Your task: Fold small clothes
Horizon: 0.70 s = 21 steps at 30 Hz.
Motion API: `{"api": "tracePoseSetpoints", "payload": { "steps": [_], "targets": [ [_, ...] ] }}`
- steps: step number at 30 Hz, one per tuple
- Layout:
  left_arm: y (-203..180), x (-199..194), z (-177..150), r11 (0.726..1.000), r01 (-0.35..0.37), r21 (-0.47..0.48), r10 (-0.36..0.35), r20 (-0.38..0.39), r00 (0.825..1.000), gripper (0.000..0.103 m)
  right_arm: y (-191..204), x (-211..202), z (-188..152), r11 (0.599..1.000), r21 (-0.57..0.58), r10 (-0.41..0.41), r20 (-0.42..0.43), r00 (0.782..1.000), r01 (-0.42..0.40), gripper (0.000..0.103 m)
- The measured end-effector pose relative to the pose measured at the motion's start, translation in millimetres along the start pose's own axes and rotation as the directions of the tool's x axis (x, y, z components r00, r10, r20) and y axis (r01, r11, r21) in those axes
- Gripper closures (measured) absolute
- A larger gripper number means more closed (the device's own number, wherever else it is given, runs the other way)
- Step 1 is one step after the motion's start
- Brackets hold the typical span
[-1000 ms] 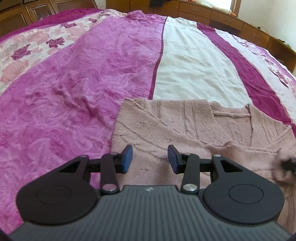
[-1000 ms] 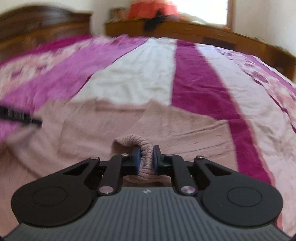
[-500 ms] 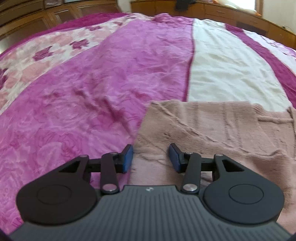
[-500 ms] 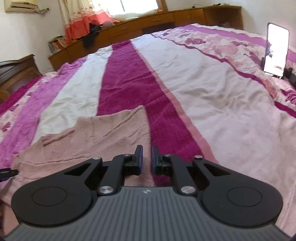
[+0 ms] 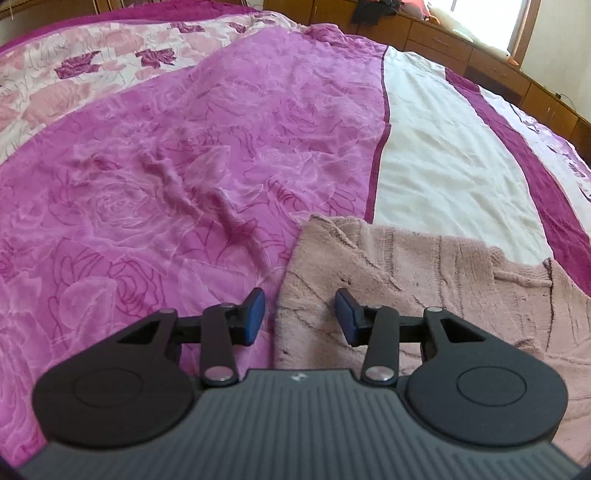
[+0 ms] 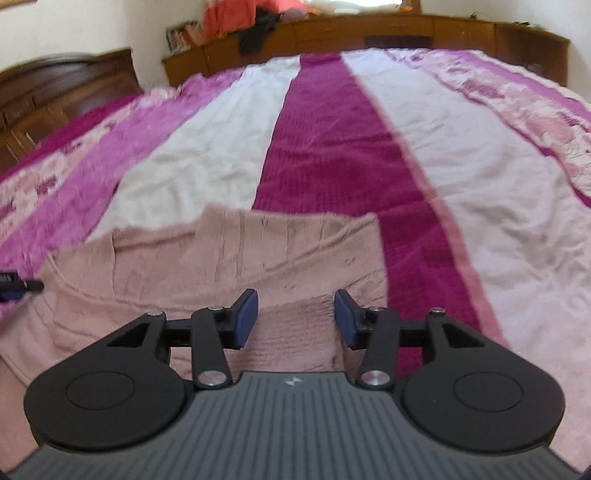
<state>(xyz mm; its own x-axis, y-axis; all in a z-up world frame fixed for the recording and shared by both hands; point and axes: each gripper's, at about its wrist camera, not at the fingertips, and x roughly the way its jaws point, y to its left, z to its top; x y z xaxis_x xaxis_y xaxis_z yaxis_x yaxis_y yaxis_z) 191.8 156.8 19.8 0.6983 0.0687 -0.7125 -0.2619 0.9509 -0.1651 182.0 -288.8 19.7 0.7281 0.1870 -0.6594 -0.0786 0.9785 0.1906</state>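
Observation:
A dusty-pink knitted sweater (image 5: 424, 280) lies flat on the bedspread, its sides folded in over the body. My left gripper (image 5: 300, 316) is open just above the sweater's left edge, one pad over the purple cover, the other over the knit. In the right wrist view the same sweater (image 6: 236, 254) fills the lower left. My right gripper (image 6: 295, 318) hovers open over the sweater's right part, nothing between its pads. The tip of the left gripper (image 6: 18, 286) shows at the left edge of that view.
A bedspread (image 5: 184, 155) in purple, white (image 6: 207, 158) and dark magenta (image 6: 325, 147) stripes covers the whole bed. Wooden cabinets (image 6: 369, 29) with clothes piled on top line the far side, and a dark headboard (image 6: 62, 85) stands at the left.
My right gripper let go of the sweater's fold, swung out to the right and came back over the sweater, now open. The left gripper stayed open and shifted toward the sweater's left edge.

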Motion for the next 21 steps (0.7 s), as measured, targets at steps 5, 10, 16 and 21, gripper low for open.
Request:
{"api": "tracePoseSetpoints", "payload": {
  "steps": [5,10,16,21],
  "targets": [
    [0.6,12.8,8.7,0.998,0.064,-0.009,-0.064,-0.009,0.998,0.047,-2.5,8.9,-10.0,1.0,0.013,-0.003,0.008,1.0,0.003,0.049],
    [-5.5,23.9,14.2,0.996,0.094,-0.007,-0.094,-0.014,0.995,0.048,-4.3,9.7,-13.2,1.0,0.027,-0.003,0.021,1.0,0.003,0.065],
    [-12.2,11.0,4.5,0.999,0.038,0.021,-0.039,0.075,0.996,0.091,2.2,-27.9,-10.0,1.0,0.018,0.016,0.189,0.982,-0.02,0.092],
    [-8.1,13.4,0.6,0.998,-0.062,-0.013,0.063,0.117,0.991,0.091,-7.1,-48.6,-16.5,0.996,0.086,-0.056,0.255,0.965,0.035,0.092]
  ]
}}
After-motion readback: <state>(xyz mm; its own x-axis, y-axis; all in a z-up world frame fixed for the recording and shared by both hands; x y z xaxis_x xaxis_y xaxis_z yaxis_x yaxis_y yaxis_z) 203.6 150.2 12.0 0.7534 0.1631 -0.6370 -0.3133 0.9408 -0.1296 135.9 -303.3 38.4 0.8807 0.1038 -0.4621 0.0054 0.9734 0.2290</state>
